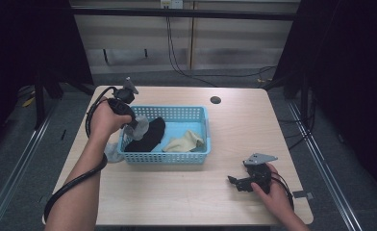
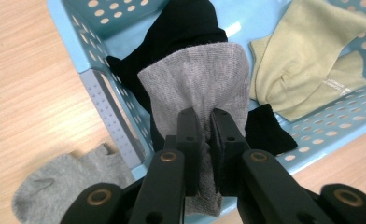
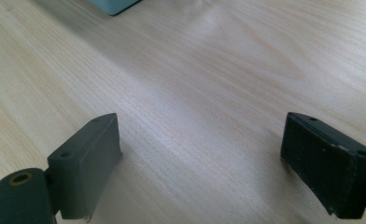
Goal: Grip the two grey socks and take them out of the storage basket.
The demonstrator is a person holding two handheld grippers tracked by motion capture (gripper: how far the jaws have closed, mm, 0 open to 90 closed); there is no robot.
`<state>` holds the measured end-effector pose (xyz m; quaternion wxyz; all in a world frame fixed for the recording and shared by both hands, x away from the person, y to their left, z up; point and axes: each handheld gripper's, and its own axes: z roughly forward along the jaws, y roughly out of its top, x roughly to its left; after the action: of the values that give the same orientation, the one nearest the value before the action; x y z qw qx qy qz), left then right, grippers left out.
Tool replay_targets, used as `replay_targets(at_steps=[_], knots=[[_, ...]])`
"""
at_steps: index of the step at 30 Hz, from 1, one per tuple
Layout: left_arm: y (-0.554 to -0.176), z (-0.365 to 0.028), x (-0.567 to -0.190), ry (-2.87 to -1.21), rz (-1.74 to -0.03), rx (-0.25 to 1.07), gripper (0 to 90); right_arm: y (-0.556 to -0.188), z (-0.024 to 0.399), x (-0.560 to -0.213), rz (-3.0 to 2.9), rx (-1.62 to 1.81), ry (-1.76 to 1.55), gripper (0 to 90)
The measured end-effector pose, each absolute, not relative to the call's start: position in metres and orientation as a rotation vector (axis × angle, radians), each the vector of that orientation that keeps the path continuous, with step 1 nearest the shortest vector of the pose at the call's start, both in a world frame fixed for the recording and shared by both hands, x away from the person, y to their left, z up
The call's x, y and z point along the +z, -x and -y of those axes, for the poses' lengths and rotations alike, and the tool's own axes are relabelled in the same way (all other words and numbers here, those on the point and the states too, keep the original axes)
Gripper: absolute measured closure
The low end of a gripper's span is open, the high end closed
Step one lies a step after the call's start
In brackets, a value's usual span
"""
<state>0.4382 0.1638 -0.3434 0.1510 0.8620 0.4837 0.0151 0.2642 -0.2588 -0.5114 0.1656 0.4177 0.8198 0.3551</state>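
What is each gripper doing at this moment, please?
Left gripper: shut on the grey sock, above the blue basket.
Right gripper: open, holding nothing, low over the table.

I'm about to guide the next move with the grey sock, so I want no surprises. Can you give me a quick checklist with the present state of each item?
1. Left hand-held gripper shut on the grey sock: ok, the jaws pinch its fabric.
2. Sock lifted over the blue basket: ok, it hangs above the basket's near wall.
3. Room in the basket: ok, a black sock and a yellow-green sock lie inside, with bare floor between them.
4. Second grey sock on the table outside the basket: not ok, not yet in.
5. Right hand-held gripper out of the way: ok, open and empty, low over the table.
6. Sock's lower end free of the basket wall: cannot tell.
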Motion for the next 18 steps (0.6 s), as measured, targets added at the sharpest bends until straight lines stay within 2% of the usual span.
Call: replay_targets(at_steps=[18], knots=[[-0.44, -0.177, -0.305, -2.476, -1.407, 0.099, 83.1, -0.264, 0.259, -0.511, -2.335, 1.011, -1.189, 11.4]])
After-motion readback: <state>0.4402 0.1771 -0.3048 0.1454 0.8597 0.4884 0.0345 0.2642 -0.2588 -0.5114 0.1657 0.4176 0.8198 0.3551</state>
